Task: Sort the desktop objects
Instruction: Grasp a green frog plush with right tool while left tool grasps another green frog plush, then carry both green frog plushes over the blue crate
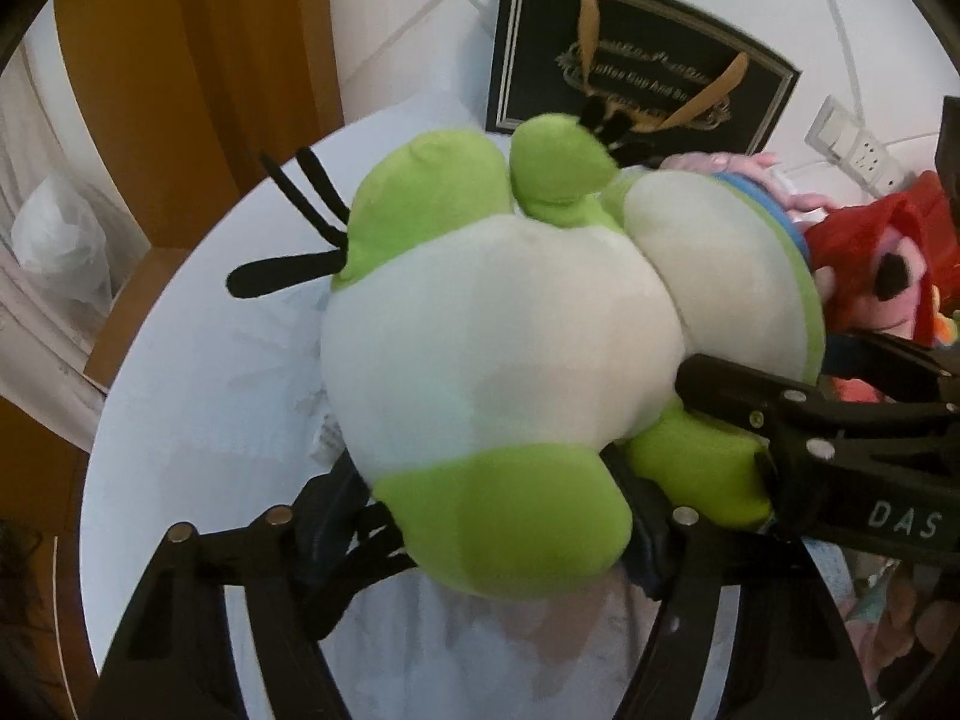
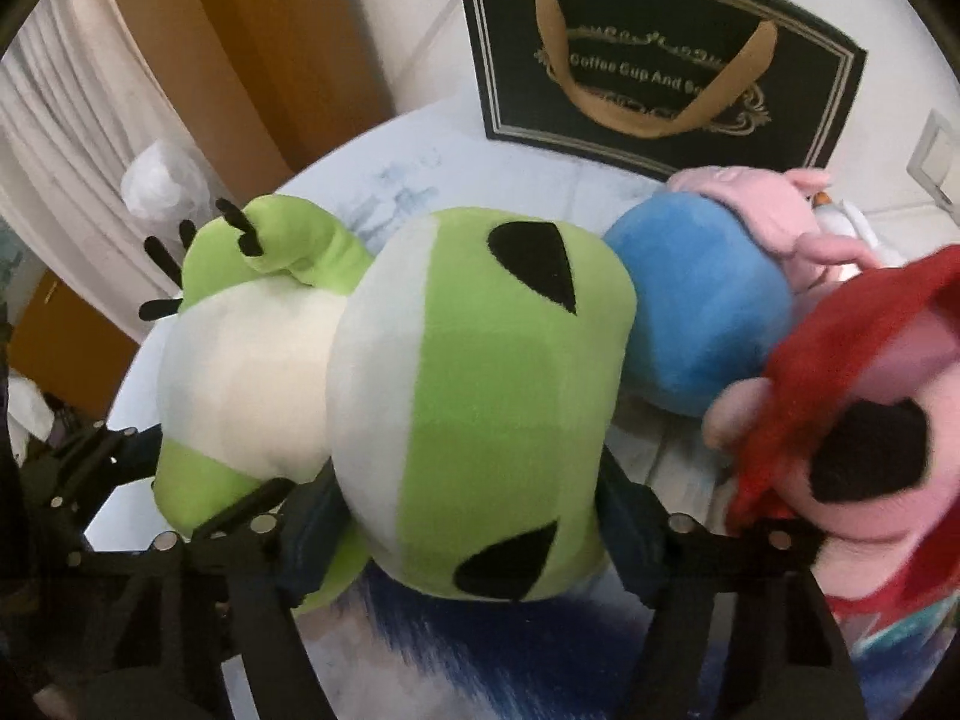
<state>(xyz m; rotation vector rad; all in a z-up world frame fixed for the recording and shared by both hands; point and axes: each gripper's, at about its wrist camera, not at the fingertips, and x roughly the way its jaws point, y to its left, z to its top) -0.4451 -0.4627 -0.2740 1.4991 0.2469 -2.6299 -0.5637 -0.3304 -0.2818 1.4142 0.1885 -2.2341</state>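
Covering most of both views, a round white tabletop [image 1: 198,420] with a faint marbled pattern carries everything. No cloth on it; surface looks smooth and slightly glossy.

Green frog plush [image 2: 474,414]: largest item, soft short pile, lime green with cream-white belly panels, rounded lobes for body and head, black teardrop eye patches, thin black felt strips for toes. It lies across the tabletop's middle, just left of the other toys.

Black gift bag [image 2: 660,60]: stiff paper, flat rectangle standing upright at the far edge, silver border lines, tan ribbon handle, lettering reading "Coffee Cup And S…".

Red and pink plush [image 2: 852,420]: fuzzy red hood or dress, pink face, black oval patch; at right, touching the frog.

Blue and pink plush [image 2: 702,312]: smooth blue ball-shaped body, pale pink top, wedged between frog and bag.

Right tongs [image 2: 474,516]: black plastic arms, dark pads pressed into both flanks of the frog's head, clenched on it.

Left tongs [image 1: 498,516]: same build, pads squeezing a green lobe at the frog's body end, likewise gripping. In this view the right tongs' arm reaches in from the right edge, marked "DAS".

White wall socket [image 1: 852,144], small, on tiled wall behind.
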